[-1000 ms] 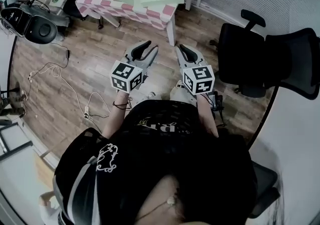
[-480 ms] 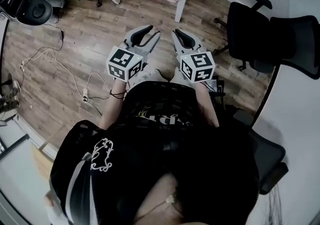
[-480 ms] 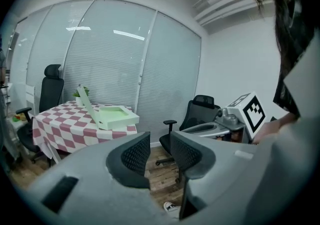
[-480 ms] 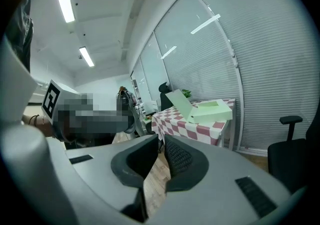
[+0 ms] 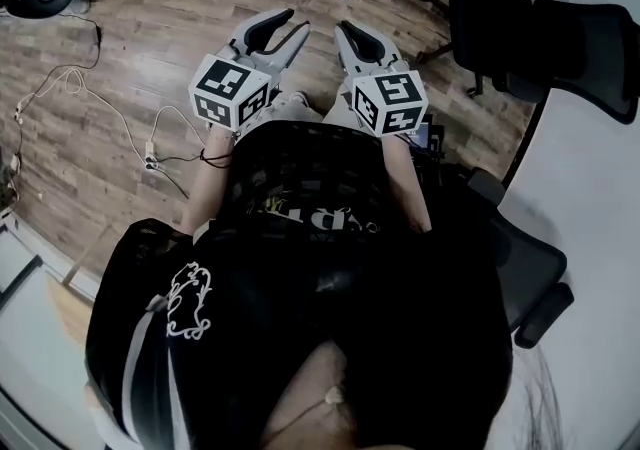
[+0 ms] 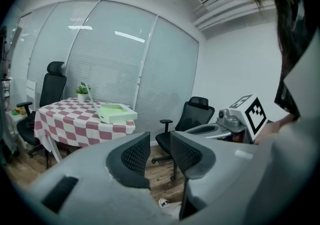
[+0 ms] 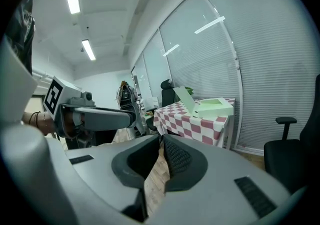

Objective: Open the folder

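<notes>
Green folder (image 6: pixel 117 113): lay flat on checked desk (image 6: pixel 60 125), cover tilted up, long axis unclear. Left hand-held gripper (image 6: pixel 160 141): released, empty. Right hand-held gripper (image 7: pixel 161 140): closing, tips met, empty

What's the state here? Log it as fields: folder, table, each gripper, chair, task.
folder: pale green, on the table, lid raised
table: checked cloth; small plant also on it
left gripper: jaws apart, nothing between them, well away from the table
right gripper: jaws together, nothing between them, well away from the table
chair: black office chair on the wood floor, right of the table in the left gripper view
task: folder stands open; neither gripper touches it
</notes>
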Tool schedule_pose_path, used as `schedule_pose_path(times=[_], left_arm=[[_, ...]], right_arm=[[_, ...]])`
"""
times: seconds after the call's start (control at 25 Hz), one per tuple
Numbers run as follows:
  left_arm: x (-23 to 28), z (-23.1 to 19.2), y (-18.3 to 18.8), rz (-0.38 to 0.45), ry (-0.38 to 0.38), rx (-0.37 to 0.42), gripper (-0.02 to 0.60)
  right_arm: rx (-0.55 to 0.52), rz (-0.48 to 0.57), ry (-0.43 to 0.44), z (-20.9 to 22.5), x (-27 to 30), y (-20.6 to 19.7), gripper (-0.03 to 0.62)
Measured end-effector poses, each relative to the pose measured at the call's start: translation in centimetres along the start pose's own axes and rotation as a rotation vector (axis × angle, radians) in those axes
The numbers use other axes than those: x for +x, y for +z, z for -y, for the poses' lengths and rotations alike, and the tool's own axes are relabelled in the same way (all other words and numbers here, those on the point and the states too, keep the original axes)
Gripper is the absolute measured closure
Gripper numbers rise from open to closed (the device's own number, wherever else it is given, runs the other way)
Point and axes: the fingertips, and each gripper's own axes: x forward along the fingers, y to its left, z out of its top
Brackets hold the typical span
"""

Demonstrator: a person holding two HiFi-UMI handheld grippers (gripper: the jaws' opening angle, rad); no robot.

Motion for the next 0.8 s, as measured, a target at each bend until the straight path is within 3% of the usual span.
schedule_pose_path(times=[0.8], left_arm=[[0.2, 1.5, -0.1, 0.003, -0.019, 0.019, 0.446]], right_arm=[[-0.046, 0.000, -0.017, 0.0, -1.0, -0.1, 0.559]])
